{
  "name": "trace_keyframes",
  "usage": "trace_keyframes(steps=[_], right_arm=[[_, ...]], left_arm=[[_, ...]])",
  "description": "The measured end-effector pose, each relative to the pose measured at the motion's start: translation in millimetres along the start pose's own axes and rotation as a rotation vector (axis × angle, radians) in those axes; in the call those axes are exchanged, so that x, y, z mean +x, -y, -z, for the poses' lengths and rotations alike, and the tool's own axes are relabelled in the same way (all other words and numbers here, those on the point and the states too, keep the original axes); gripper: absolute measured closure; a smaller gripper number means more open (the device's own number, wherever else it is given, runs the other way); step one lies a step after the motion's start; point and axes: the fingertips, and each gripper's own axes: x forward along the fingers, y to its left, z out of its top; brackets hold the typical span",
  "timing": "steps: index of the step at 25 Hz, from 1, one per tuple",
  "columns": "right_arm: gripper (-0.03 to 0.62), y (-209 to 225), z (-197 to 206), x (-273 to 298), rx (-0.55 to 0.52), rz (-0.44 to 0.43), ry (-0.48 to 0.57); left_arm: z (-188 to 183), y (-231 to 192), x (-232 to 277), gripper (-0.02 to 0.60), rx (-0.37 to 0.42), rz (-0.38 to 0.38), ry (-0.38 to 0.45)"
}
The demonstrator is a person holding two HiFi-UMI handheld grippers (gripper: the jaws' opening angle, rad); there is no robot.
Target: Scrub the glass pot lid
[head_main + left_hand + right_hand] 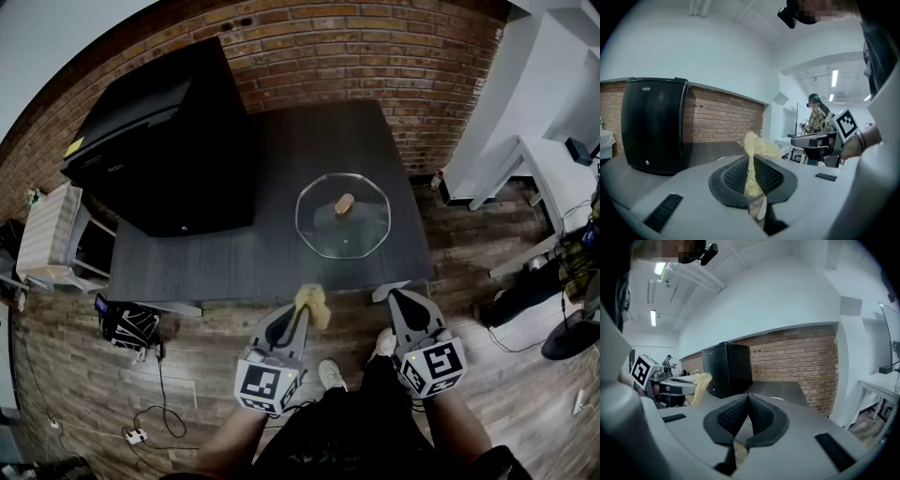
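While the glass pot lid (323, 232) is lying flat on the dark table (281, 150), right of the middle and toward the near edge, its wooden knob (344, 203) is pointing up and nothing is touching it. A yellow, fibrous scrubber (313, 302) is being pinched by the left gripper (300, 317). In the left gripper view its jaws are being pressed onto a thin strip of the scrubber (757, 144), and the loose, bushy end is sticking out past the tips of the left gripper (751, 161). That gripper is being held just off the table's near edge, short of the lid and slightly to its left, over the wooden floor (206, 375). The right gripper (398, 298) is being held beside it, also at the near edge and apart from the lid. In the right gripper view the jaws of the right gripper (746, 401) are being held together at the tips, with nothing caught between them. A black cabinet (169, 141) is standing on the left part of the table, well apart from the lid, and the same black cabinet (654, 124) is being seen against the brick wall (375, 56) behind the table. A person (815, 115) is being seen far off in the left gripper view.
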Motion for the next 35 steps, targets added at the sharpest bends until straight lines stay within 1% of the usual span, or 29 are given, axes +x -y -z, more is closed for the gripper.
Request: trace_keyframes(steps=[4, 11, 22, 29, 35], right_arm=[[0.577, 3.0, -0.8, -1.9, 0.002, 0.006, -0.005], [0.577, 5.2, -4.8, -4.8, 0.024, 0.006, 0.024], [0.577, 3.5, -11.3, -9.6, 0.008, 0.017, 0.032], [0.577, 23.3, -13.2, -9.9, 0.007, 0.014, 0.025], [0.577, 49.1, -17.0, 6.3, -0.003, -0.028, 0.015]], left_arm=[[-1.3, 3.0, 1.2, 0.532, -0.001, 0.0, 0.003], [-1.7, 5.9, -0.2, 0.532, -0.002, -0.003, 0.003], [-8.2, 6.3, -5.8, 0.532, -0.002, -0.002, 0.024], [-15.5, 15.0, 9.1, 0.532, -0.002, -0.013, 0.03], [-25.1, 17.5, 30.7, 0.532, -0.008, -0.047, 0.028]])
